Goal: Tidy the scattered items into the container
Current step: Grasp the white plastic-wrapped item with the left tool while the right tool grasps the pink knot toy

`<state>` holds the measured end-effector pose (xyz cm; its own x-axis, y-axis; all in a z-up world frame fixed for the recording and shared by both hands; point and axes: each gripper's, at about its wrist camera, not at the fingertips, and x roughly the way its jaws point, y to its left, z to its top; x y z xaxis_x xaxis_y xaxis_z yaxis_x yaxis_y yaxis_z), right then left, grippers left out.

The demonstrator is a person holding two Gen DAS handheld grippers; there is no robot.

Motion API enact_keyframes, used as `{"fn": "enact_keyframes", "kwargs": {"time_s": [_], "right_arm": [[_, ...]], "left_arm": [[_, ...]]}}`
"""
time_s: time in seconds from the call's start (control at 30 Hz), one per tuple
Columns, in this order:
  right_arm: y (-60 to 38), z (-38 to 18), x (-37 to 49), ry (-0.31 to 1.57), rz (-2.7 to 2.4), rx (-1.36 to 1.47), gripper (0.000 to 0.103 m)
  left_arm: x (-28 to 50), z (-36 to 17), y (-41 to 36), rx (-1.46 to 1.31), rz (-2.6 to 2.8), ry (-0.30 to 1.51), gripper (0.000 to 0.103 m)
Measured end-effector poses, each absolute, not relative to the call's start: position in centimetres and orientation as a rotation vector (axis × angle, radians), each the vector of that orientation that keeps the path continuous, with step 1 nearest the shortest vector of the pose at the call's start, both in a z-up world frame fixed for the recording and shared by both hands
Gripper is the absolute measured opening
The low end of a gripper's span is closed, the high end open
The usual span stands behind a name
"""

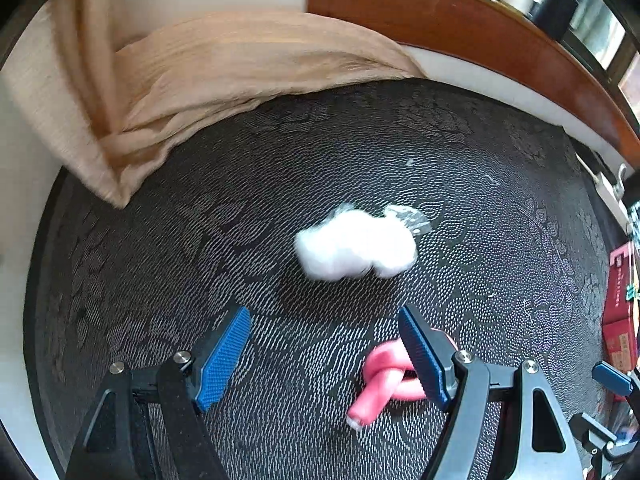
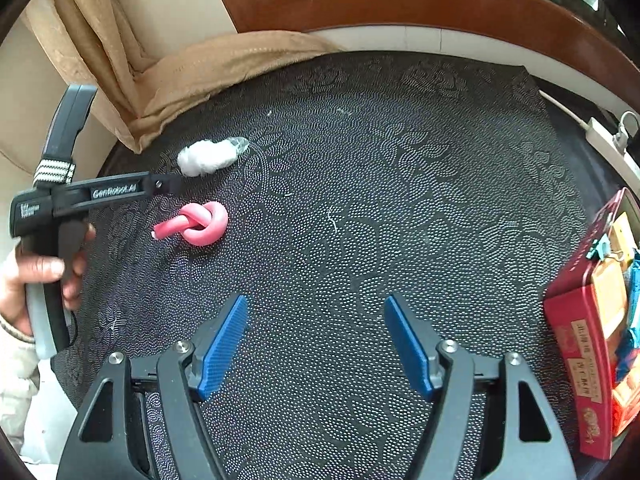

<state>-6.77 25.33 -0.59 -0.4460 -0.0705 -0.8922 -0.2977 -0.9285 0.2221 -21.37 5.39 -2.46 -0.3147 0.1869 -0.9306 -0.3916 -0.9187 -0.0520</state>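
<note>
We count two loose items on the dark patterned mat (image 2: pixel 360 184): one white cotton wad (image 1: pixel 354 250) and one pink knotted tube (image 2: pixel 196 224), lying near each other but apart; one red container (image 2: pixel 580 360) sits at the mat's right edge, with colourful packets already inside; one beige cloth (image 1: pixel 224 68) drapes over the mat's far left corner; and two grippers are in play, each with two blue pads. Our left gripper (image 1: pixel 324 354) hangs tilted down over the mat, its jaws standing wide apart with nothing between them, the pink knot lying beneath and partly behind its right pad; our right gripper (image 2: pixel 316 344) is likewise spread wide and empty over bare mat, well away from both items. The right wrist view gives us what the left cannot: the whole left tool from the side, a hand (image 2: pixel 36 276) wrapped on its grip, and the open container's contents; the left wrist view shows only a sliver of that container at its right edge, but brings the cotton wad up close, with a scrap of clear wrap (image 1: pixel 412 218) at its far end.
</note>
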Motion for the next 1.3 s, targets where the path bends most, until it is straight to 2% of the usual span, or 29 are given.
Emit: {"fn": "enact_keyframes", "kwargs": {"time_s": [0.3,0.9,0.93,0.97,1.0,1.03,1.07,1.17,1.3], "right_arm": [[25.4,-1.2,-6.9,0.540,2.466,-1.604,0.075],[23.9,-1.9,-9.0,0.503,2.465,-1.655,0.075],[23.7,-1.9,-9.2,0.498,2.470,-1.657,0.075],[23.6,-1.8,-9.4,0.492,2.475,-1.659,0.075],[23.4,-1.8,-9.6,0.487,2.479,-1.661,0.075],[23.3,-1.8,-9.7,0.482,2.484,-1.663,0.075],[23.1,-1.8,-10.0,0.479,2.488,-1.664,0.075],[22.5,-2.0,-10.9,0.468,2.510,-1.672,0.075],[21.5,-2.1,-12.2,0.488,2.557,-1.694,0.075]], "left_arm": [[-23.6,-4.1,7.6,-1.549,2.220,0.347,0.078],[-25.3,-5.3,7.9,-1.498,2.155,0.289,0.077],[-25.1,-5.3,7.9,-1.489,2.156,0.302,0.076],[-24.9,-5.2,7.9,-1.482,2.165,0.318,0.068],[-24.8,-5.2,7.8,-1.477,2.174,0.330,0.057],[-24.7,-5.1,7.7,-1.472,2.184,0.342,0.051],[-24.7,-5.0,7.5,-1.472,2.189,0.336,0.038],[-24.8,-4.5,6.5,-1.489,2.178,0.241,0.037],[-24.4,-4.0,5.5,-1.477,2.188,0.233,0.037]]}}
